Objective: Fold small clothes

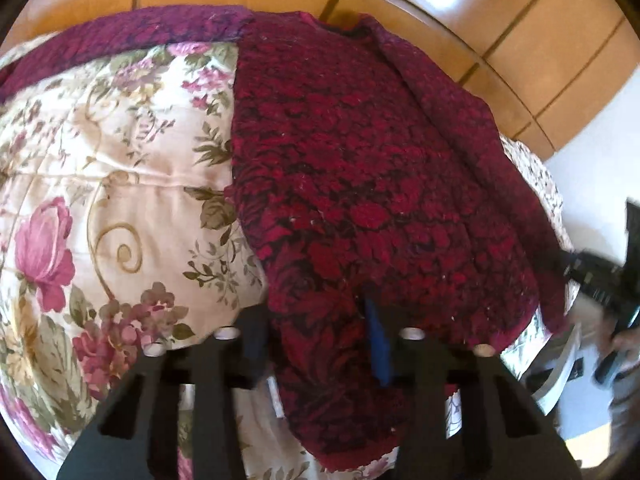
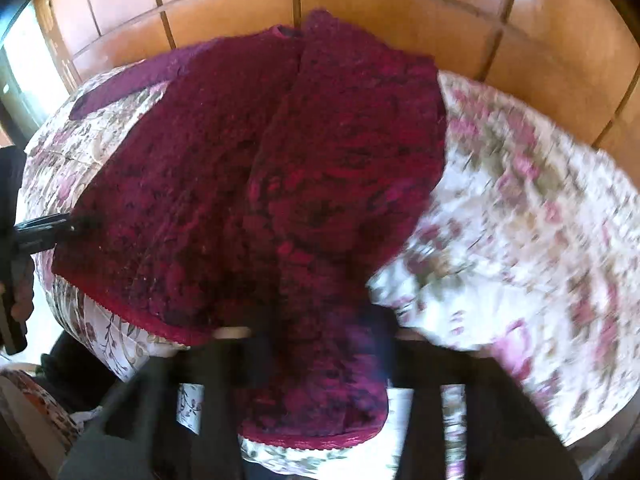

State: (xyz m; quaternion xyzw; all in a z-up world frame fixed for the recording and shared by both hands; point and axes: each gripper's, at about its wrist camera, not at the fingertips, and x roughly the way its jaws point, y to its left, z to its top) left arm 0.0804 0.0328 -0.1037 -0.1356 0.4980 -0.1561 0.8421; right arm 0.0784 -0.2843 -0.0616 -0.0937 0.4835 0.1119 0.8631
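Note:
A dark red patterned knit garment point(image 1: 360, 184) lies spread on a floral quilt point(image 1: 100, 184). In the left wrist view my left gripper point(image 1: 320, 344) is at the garment's near hem, its blue-padded fingers point(image 1: 378, 344) closed on a fold of the fabric. The right wrist view is blurred by motion. There the same garment point(image 2: 256, 184) lies with its right side folded over the middle, and my right gripper point(image 2: 320, 344) pinches the near hem of that folded flap. The left gripper shows at the left edge of the right wrist view point(image 2: 44, 232).
The quilt point(image 2: 520, 220) covers a bed set against orange wooden wardrobe panels point(image 1: 500, 40). A purple knit piece point(image 1: 120, 36) lies along the quilt's far edge. The bed's near edge drops to the floor, where a chair and bundled items point(image 2: 36, 404) sit.

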